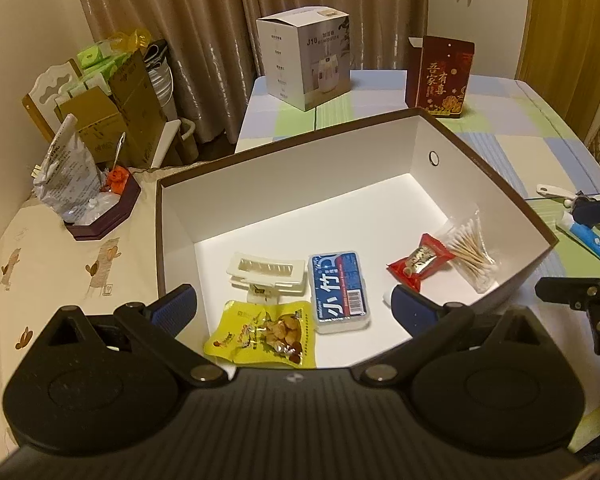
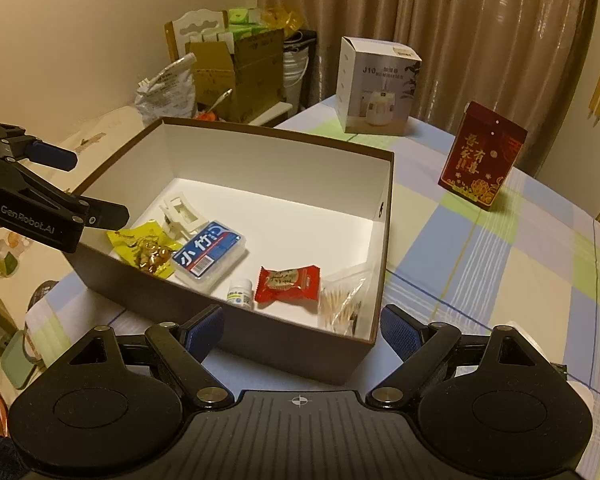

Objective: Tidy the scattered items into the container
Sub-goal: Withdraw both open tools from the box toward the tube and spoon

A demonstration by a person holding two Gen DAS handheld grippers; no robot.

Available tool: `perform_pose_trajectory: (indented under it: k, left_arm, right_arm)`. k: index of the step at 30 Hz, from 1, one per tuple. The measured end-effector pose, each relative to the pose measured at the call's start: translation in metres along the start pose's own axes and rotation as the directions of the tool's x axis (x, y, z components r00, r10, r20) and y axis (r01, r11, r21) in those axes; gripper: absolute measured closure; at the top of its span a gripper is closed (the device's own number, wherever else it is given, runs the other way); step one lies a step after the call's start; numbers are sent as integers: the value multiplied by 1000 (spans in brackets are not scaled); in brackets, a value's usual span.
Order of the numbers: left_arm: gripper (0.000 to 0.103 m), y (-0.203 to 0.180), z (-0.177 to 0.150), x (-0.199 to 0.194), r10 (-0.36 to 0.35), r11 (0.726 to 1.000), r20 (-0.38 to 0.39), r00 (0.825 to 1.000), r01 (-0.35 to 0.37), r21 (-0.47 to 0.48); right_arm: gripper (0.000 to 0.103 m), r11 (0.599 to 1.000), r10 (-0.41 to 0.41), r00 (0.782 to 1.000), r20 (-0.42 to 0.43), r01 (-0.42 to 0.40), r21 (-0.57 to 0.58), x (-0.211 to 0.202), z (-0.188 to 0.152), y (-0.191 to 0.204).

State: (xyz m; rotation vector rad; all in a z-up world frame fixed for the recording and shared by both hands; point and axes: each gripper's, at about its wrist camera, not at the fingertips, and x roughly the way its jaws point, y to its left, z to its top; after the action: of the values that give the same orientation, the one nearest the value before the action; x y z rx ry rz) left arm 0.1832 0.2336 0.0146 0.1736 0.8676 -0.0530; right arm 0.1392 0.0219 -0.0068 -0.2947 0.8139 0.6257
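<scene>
Brown outside and white inside, the container [image 1: 484, 168] is sitting on the checked bench [image 2: 500, 272], and I am looking down into it with both sets of fingers released and holding nothing. My left fingers [image 1: 296, 306] are hanging spread wide over the near wall; my right fingers [image 2: 302, 326] are hanging just as wide outside the near right corner.

Lying on the container floor are the yellow snack pouch [image 1: 262, 334], the white hair clip [image 1: 266, 276], the blue floss case [image 1: 338, 292], the red candy [image 1: 418, 262], the bag of cotton swabs [image 1: 470, 250] and a small white bottle [image 2: 240, 296]. The floss case is pointing its long axis away from me toward the far wall; the swab bag is running at a slant toward the right wall.

I judge the sorting to be nearly finished. Outside, past the right wall, a blue-and-white tube [image 1: 592, 240] and a white clip-like piece [image 1: 554, 191] are lying on the bench. The tube is pointing at a slant, its flat end nearer me. Next, I reckon, my right fingers need to swing over, line up across the tube's narrow width and close.
</scene>
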Motion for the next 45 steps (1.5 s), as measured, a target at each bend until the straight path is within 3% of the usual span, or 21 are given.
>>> perform_pose_trajectory:
  k: [33, 45]
  left_arm:
    - [1, -112, -38, -46, 42, 998, -44, 998, -44, -54]
    - [1, -170, -40, -38, -31, 999, -77, 997, 33, 20]
  right_arm:
    - [12, 997, 71, 997, -17, -70, 17, -62, -79, -76]
    - [12, 993, 28, 998, -62, -21, 115, -79, -113, -119]
